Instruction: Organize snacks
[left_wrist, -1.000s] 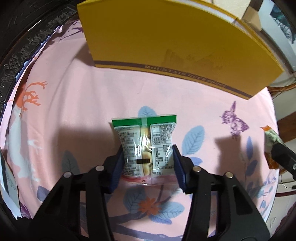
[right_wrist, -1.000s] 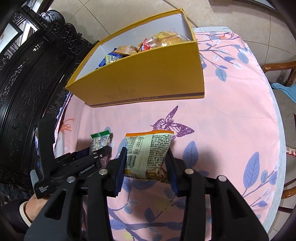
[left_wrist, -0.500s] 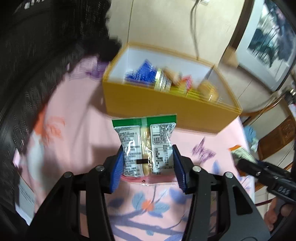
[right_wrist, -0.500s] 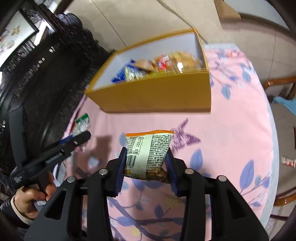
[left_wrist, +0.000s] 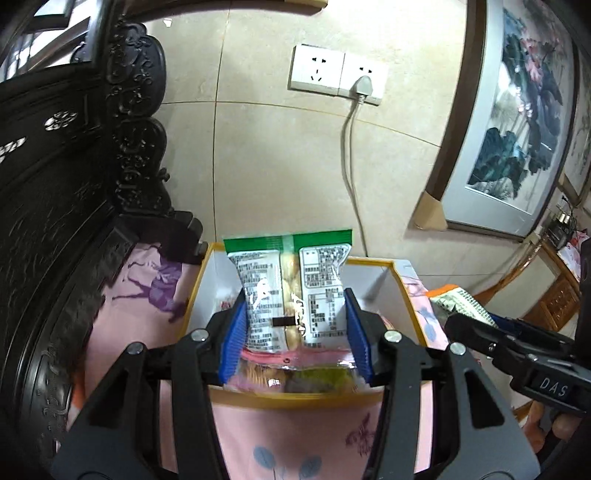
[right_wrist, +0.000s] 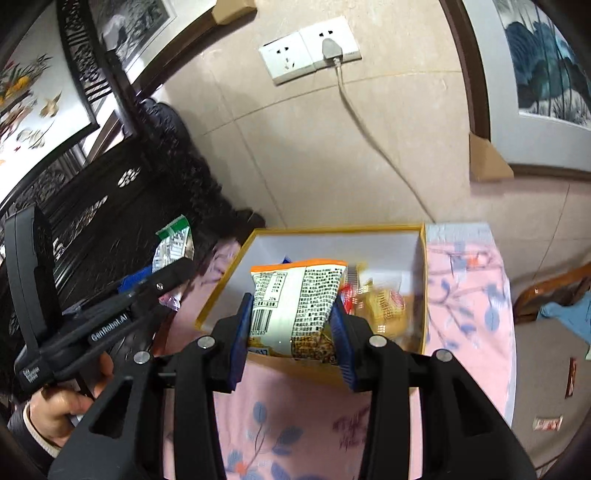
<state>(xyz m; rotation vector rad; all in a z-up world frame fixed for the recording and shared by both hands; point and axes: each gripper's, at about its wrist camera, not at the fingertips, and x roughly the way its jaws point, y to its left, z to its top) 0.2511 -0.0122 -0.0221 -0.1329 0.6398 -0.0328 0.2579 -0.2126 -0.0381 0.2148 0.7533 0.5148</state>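
My left gripper (left_wrist: 293, 319) is shut on a green-topped clear snack packet (left_wrist: 290, 288) and holds it above the open yellow box (left_wrist: 295, 397). My right gripper (right_wrist: 291, 319) is shut on an orange-topped snack bag (right_wrist: 295, 306) above the near edge of the same box (right_wrist: 218, 291). The box holds several snacks (right_wrist: 384, 302). The left gripper with its packet (right_wrist: 173, 245) shows at the left of the right wrist view. The right gripper's bag (left_wrist: 461, 301) shows at the right of the left wrist view.
The box stands on a pink flowered tablecloth (right_wrist: 465, 295). A carved dark wooden cabinet (left_wrist: 74, 184) is on the left. A tiled wall with a socket and cable (left_wrist: 354, 85) is behind. Small wrappers (right_wrist: 548, 422) lie on the floor at the right.
Both grippers rose from the tabletop with their packets and moved forward over the yellow box. The views tilted up, so the wall now shows.
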